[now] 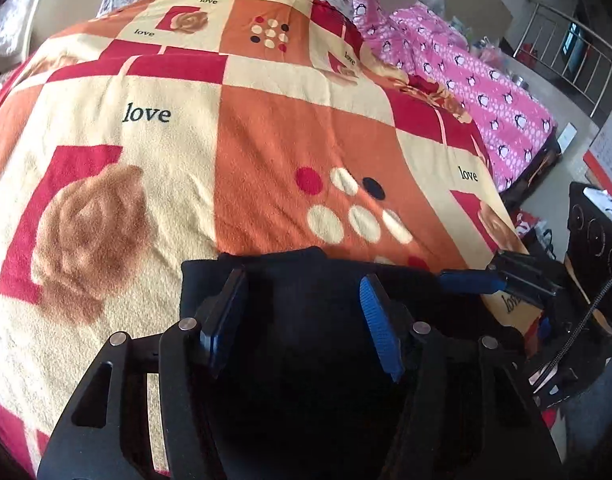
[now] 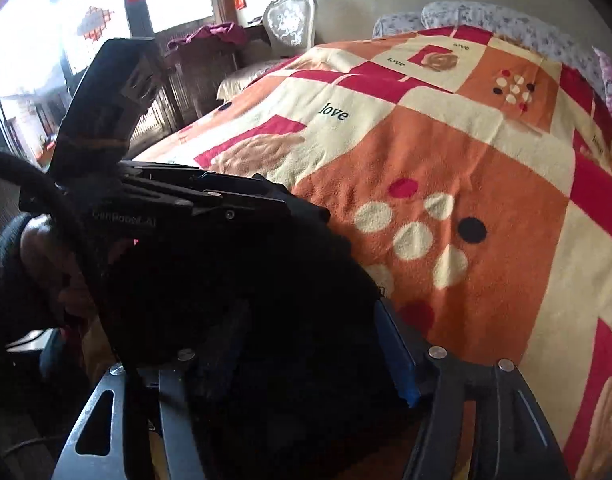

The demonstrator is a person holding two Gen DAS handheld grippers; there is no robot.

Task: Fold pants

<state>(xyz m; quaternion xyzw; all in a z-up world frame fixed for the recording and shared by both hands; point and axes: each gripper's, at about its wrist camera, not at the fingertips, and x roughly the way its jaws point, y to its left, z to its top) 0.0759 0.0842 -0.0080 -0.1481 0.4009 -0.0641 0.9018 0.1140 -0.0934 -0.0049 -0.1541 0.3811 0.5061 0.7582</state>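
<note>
Two grippers of mine sit over the pants [image 1: 306, 320], a dark bundle at the near edge of the blanket [image 1: 265, 128]. From the left wrist, my left gripper [image 1: 301, 316] stands wide, pads astride the cloth without pinching; beyond the pants my right gripper [image 1: 502, 280] reaches in, probably to square the fold. From the right wrist, my right gripper [image 2: 310, 344] gapes over the pants [image 2: 265, 280], and only here the hand [image 2: 49, 264] behind my left gripper [image 2: 185, 200] shows.
</note>
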